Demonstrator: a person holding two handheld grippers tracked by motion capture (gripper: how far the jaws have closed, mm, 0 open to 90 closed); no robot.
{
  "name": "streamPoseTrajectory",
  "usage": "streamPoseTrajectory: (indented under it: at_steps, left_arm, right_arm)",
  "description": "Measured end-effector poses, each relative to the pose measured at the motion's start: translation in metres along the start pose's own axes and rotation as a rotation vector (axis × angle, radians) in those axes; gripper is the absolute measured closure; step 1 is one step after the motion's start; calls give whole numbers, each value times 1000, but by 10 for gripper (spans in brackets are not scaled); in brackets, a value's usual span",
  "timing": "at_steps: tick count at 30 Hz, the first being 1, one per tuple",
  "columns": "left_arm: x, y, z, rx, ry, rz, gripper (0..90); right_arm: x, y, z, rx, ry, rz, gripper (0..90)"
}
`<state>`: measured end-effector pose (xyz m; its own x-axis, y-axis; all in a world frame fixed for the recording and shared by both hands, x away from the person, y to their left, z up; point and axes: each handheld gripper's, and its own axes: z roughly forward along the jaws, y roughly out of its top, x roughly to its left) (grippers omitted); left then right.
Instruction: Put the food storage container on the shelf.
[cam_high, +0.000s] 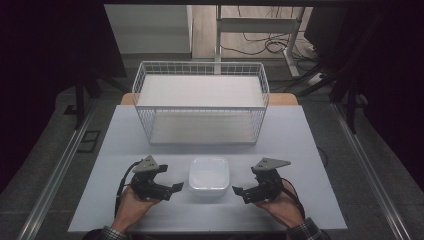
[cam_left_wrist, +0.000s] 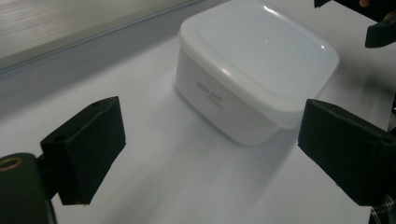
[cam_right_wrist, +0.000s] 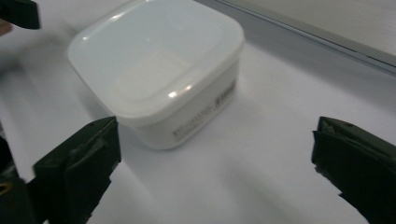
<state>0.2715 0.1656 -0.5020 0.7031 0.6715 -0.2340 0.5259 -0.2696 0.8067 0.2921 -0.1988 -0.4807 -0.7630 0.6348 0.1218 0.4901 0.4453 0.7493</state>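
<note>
Left hand-held gripper (cam_high: 172, 184) jaws wide; right hand-held gripper (cam_high: 241, 194) likewise, facing inward.

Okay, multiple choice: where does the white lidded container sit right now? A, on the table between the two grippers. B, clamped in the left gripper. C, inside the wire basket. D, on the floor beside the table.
A: the white lidded container rests on the table between the left gripper and right gripper, both open and apart from it, in front of the wire basket.
</note>
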Motion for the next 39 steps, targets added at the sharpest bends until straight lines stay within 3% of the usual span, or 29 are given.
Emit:
streamPoseTrajectory:
  at_steps: [7, 13, 16, 19, 21, 22, 25, 29, 30, 32, 35, 37, 38, 39]
  left_arm:
    - [1, 23, 24, 18, -27, 24, 87]
    - [7, 29, 43, 33, -48, 4, 103]
    - [9, 27, 50, 54, -81, -12, 112]
    - [10, 22, 52, 55, -146, -38, 142]
    - [8, 19, 51, 58, -195, -62, 196]
    - [6, 17, 50, 63, -197, -73, 221]
    - [-1, 13, 43, 82, -199, -101, 253]
    - [-12, 8, 29, 83, -167, -106, 400]
    - [-15, 8, 25, 68, -141, -96, 545]
    - [-17, 9, 22, 71, -126, -107, 565]
    - [-19, 10, 21, 56, -99, -134, 622]
    - [-21, 11, 19, 38, -69, -129, 713]
    - [-21, 11, 19, 33, -57, -130, 713]
    - [-22, 11, 20, 34, -40, -117, 770]
  right_arm:
    - [-1, 21, 11, -13, 40, 26, 105]
    - [-2, 32, 28, 6, 71, 40, 121]
    - [-5, 33, 39, 30, 96, 67, 122]
    - [-5, 31, 46, 56, 118, 80, 132]
    - [-4, 28, 49, 73, 153, 94, 160]
    - [-3, 26, 49, 77, 184, 105, 177]
    - [5, 24, 45, 107, 180, 115, 214]
    - [11, 18, 32, 109, 162, 164, 377]
    - [12, 17, 23, 84, 133, 192, 534]
    - [12, 17, 20, 69, 118, 195, 587]
    - [12, 16, 15, 51, 111, 242, 643]
    - [7, 15, 12, 7, 117, 283, 754]
    - [7, 15, 12, 7, 117, 283, 754]
    - [6, 14, 11, -7, 104, 285, 781]
